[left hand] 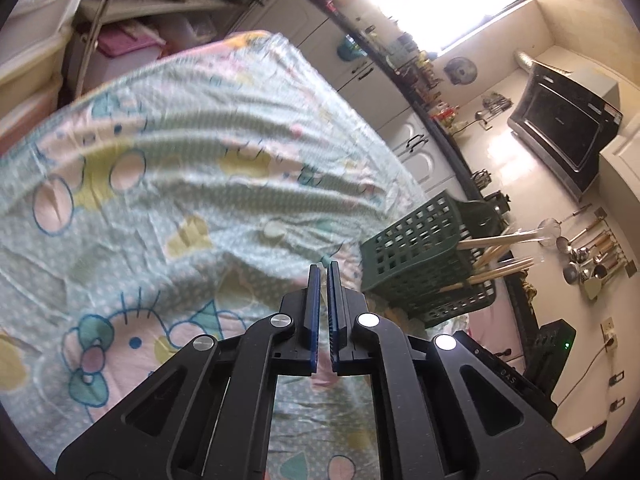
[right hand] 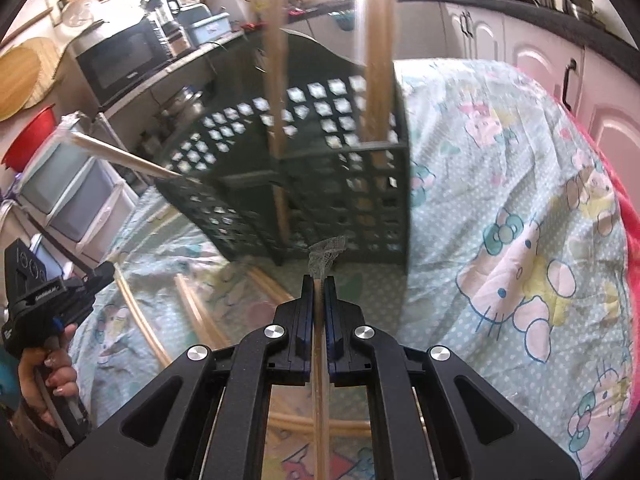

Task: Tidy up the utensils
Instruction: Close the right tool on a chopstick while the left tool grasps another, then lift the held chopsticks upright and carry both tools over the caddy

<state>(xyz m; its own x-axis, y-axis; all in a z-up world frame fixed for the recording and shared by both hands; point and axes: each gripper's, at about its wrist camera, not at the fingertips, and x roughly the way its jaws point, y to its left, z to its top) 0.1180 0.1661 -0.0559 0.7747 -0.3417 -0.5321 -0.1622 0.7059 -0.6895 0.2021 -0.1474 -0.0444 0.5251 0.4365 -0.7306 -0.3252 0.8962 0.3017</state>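
Observation:
A dark green lattice utensil basket [left hand: 420,256] [right hand: 320,168] stands on the cartoon-print cloth [left hand: 160,184] [right hand: 500,184]. Several wrapped wooden chopsticks [left hand: 496,248] [right hand: 276,80] stick out of it. My right gripper [right hand: 319,280] hangs just in front of the basket, shut on a pair of chopsticks in a clear wrapper [right hand: 320,400]. The crumpled wrapper end [right hand: 326,252] pokes past the fingertips. My left gripper [left hand: 324,268] [right hand: 105,271] is shut and I see nothing between its fingers. It hangs left of the basket, held by a hand [right hand: 52,372].
More wrapped chopsticks [right hand: 196,312] lie loose on the cloth in front of the basket. White cabinets [left hand: 412,148] line the counter behind. A microwave [right hand: 120,60], storage drawers [right hand: 72,188], a range hood [left hand: 568,128] and hanging ladles [left hand: 592,256] surround the table. A red blanket [right hand: 628,240] edges the right side.

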